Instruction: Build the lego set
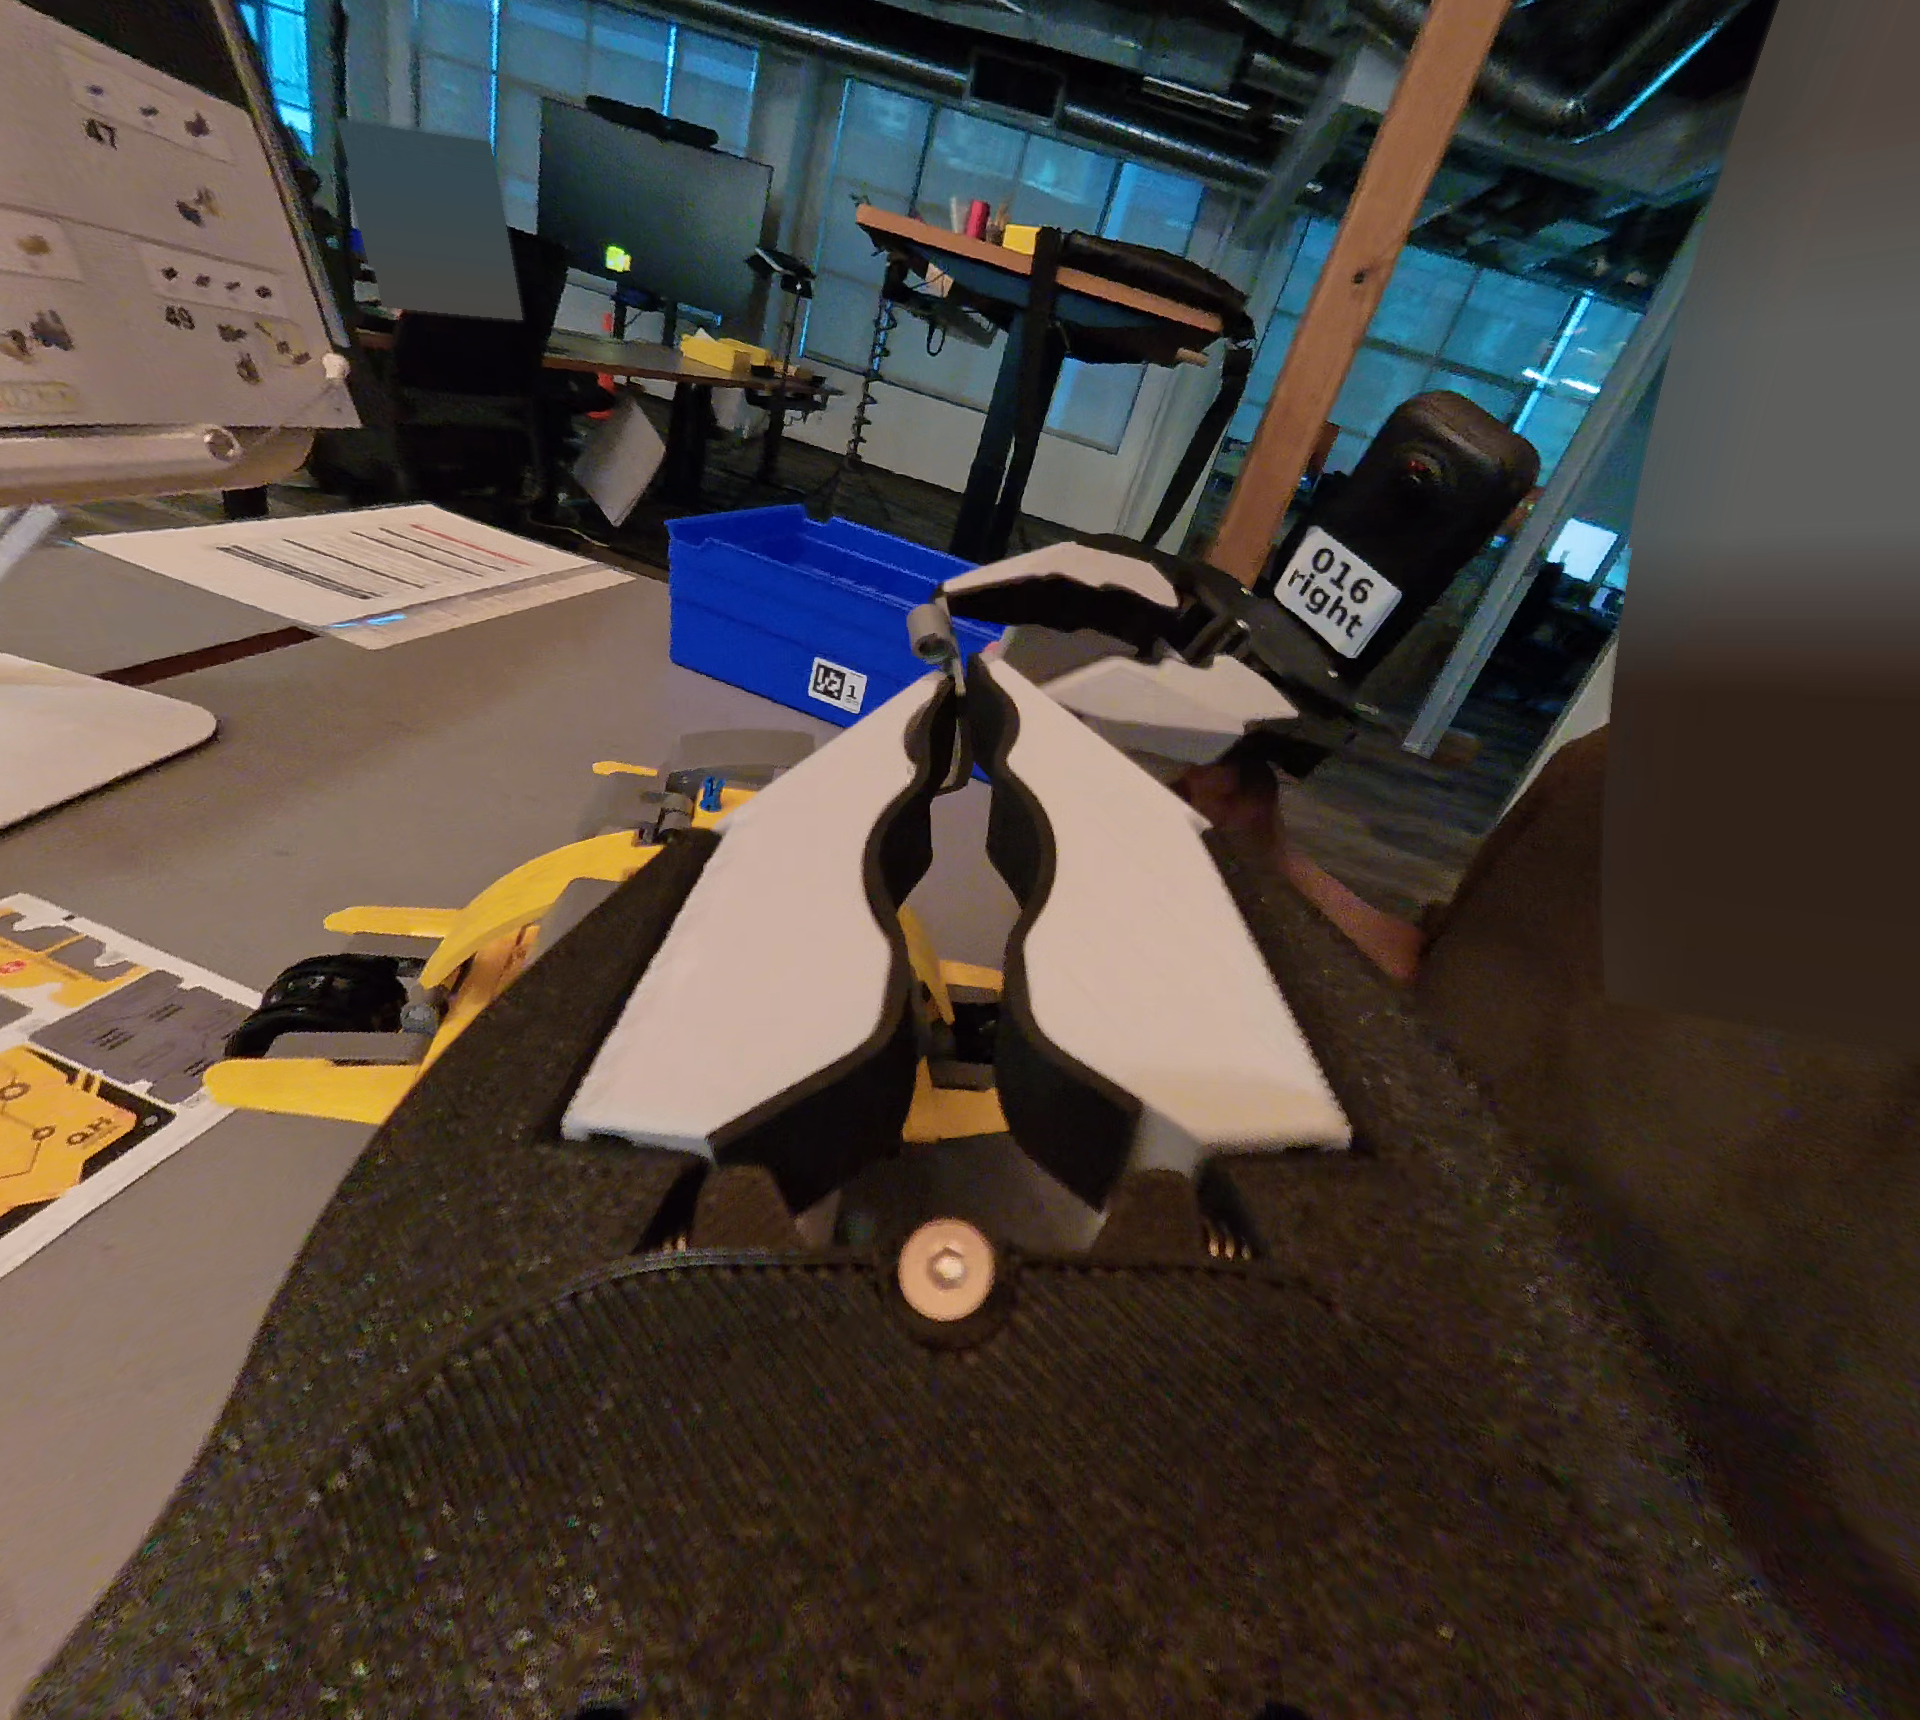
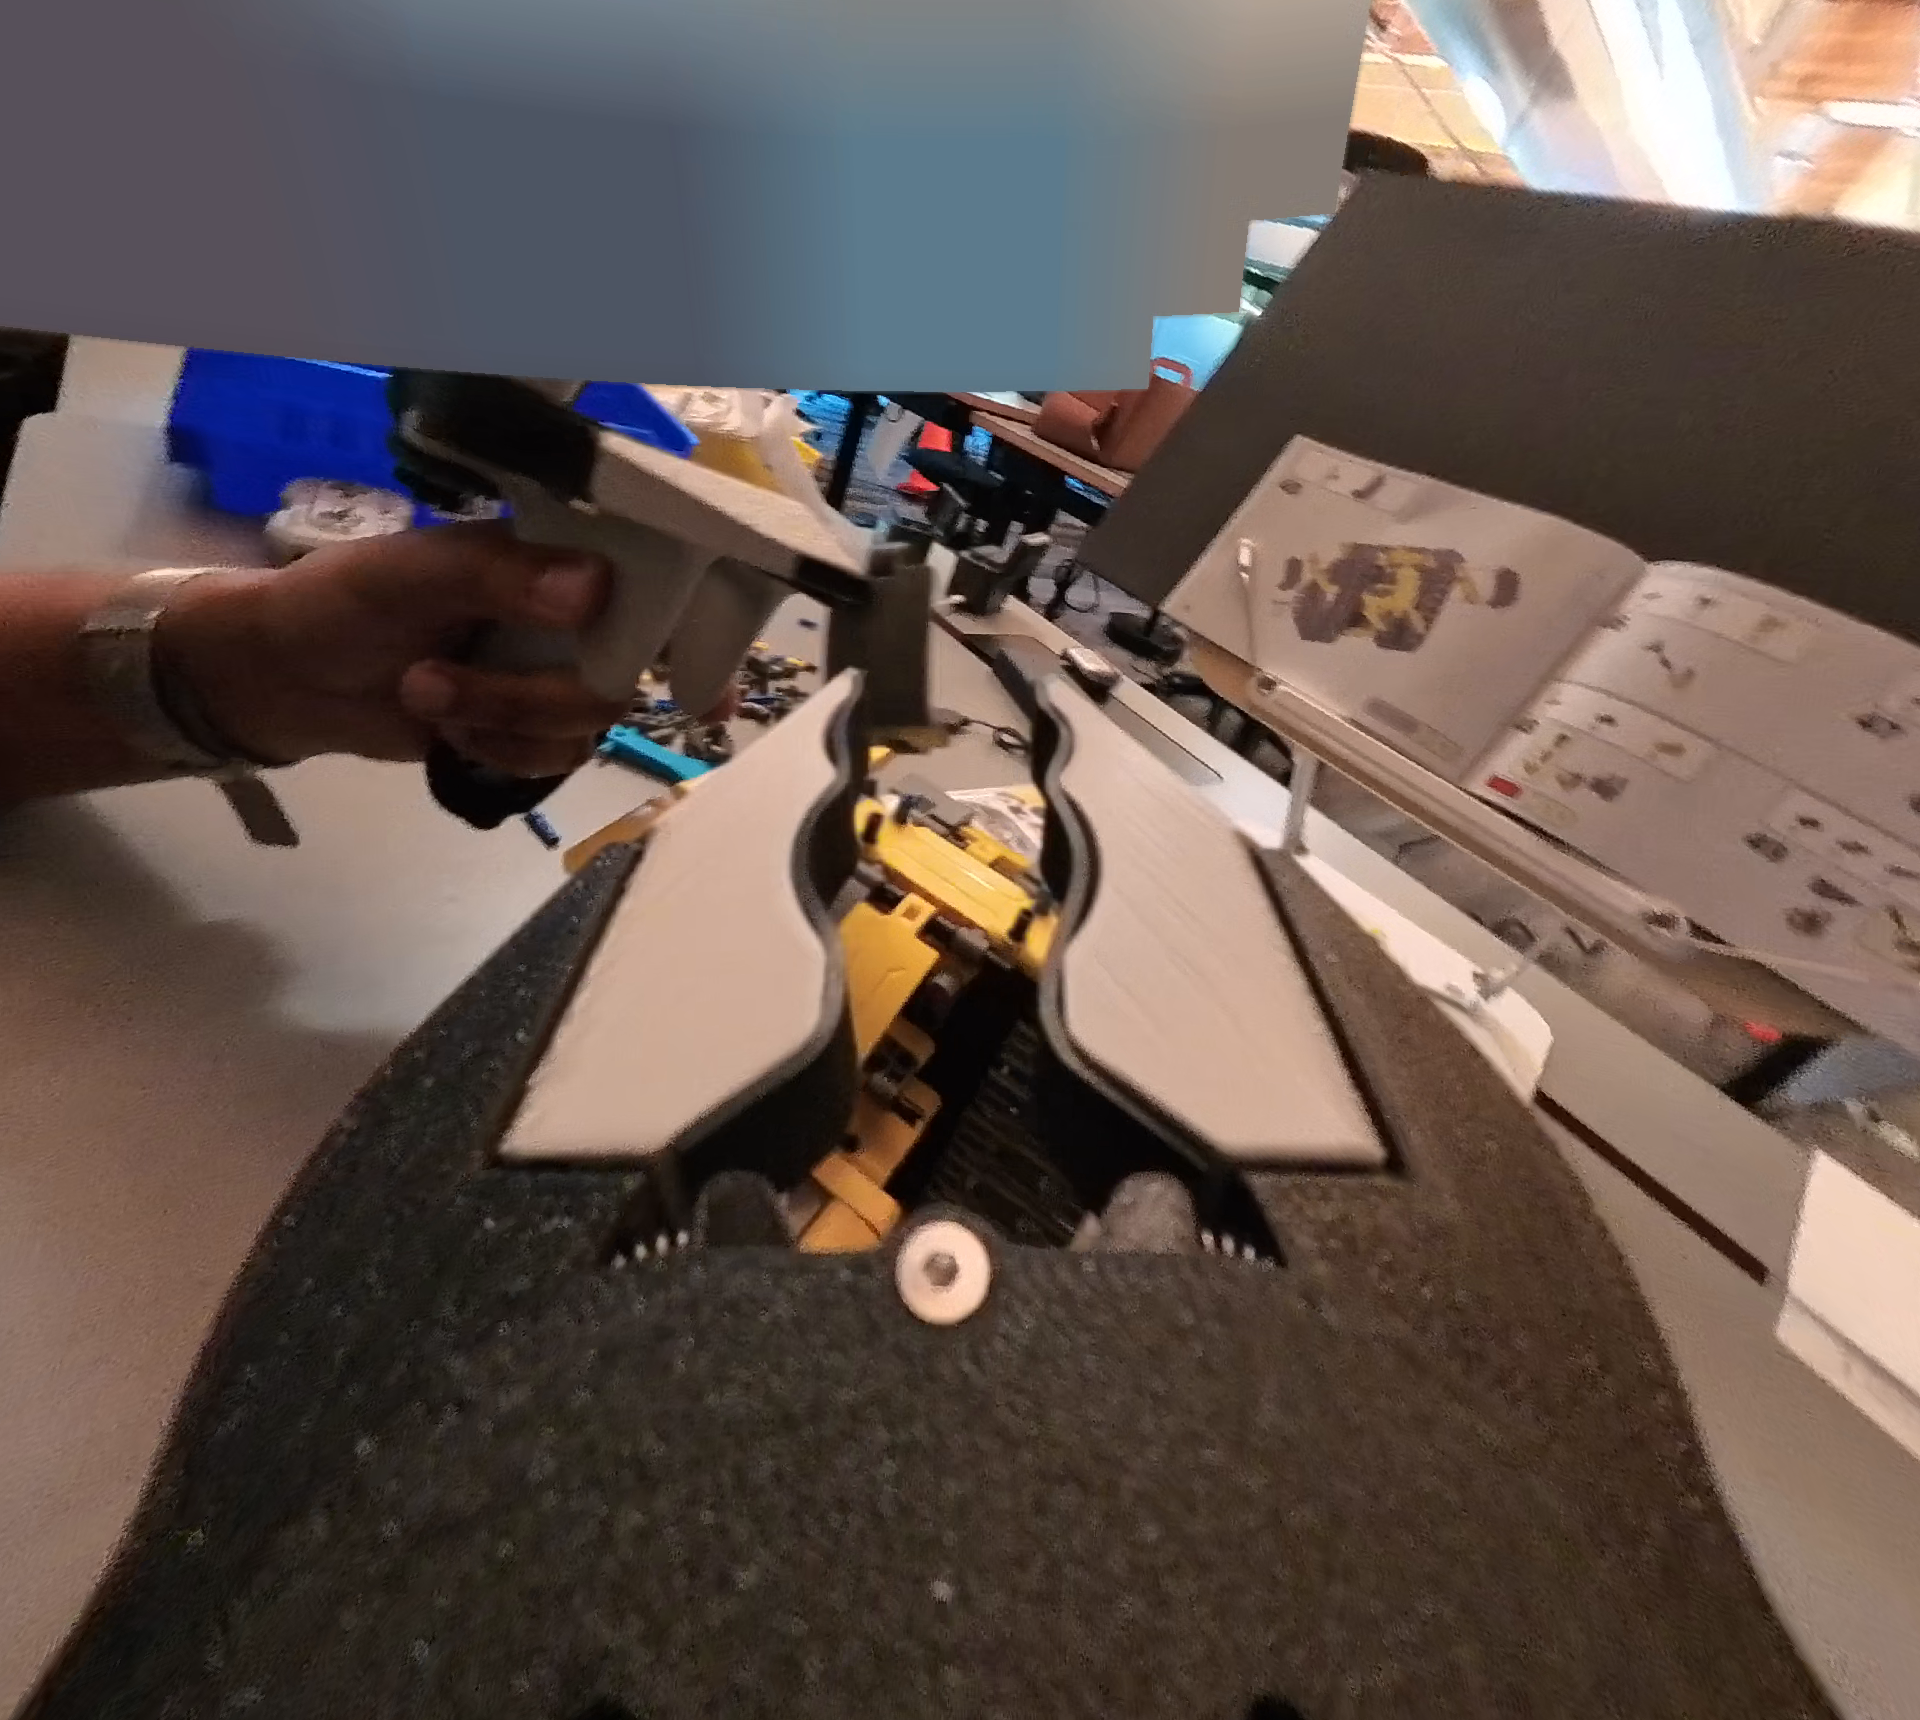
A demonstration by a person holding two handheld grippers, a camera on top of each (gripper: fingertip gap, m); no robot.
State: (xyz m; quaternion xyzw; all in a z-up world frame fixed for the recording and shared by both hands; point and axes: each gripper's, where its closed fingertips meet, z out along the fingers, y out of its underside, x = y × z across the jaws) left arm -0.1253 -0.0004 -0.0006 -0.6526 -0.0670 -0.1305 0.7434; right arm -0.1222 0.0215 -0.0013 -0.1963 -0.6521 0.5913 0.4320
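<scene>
Closest to the left wrist camera, the left gripper [image 1: 954, 702] has its two pale fingers brought together at the tips, pinching a small grey pin-like part [image 1: 938, 644] that stands up at 12 o'clock from them. Under these fingers, toward 8 o'clock, a yellow brick-built vehicle [image 1: 457, 974] with a black wheel lies on the grey table [image 1: 343, 766]. Its printed sheet [image 1: 94, 1026] is at 9 o'clock, partly under the model. Behind the tips sits a blue bin [image 1: 769, 610], and the right gripper [image 1: 977, 631] comes in from 2 o'clock, its fingertips just beside the grey part; whether they touch it I cannot tell.

In the right wrist view the right gripper [image 2: 951, 714] stands clearly apart at the tips, with nothing clamped. Between its fingers the yellow model [image 2: 935, 891] shows below. The left gripper [image 2: 899, 725] reaches in from 10 o'clock, held by a hand [image 2: 416, 652]. An open instruction booklet [image 2: 1558, 662] leans on a stand at 3 o'clock.
</scene>
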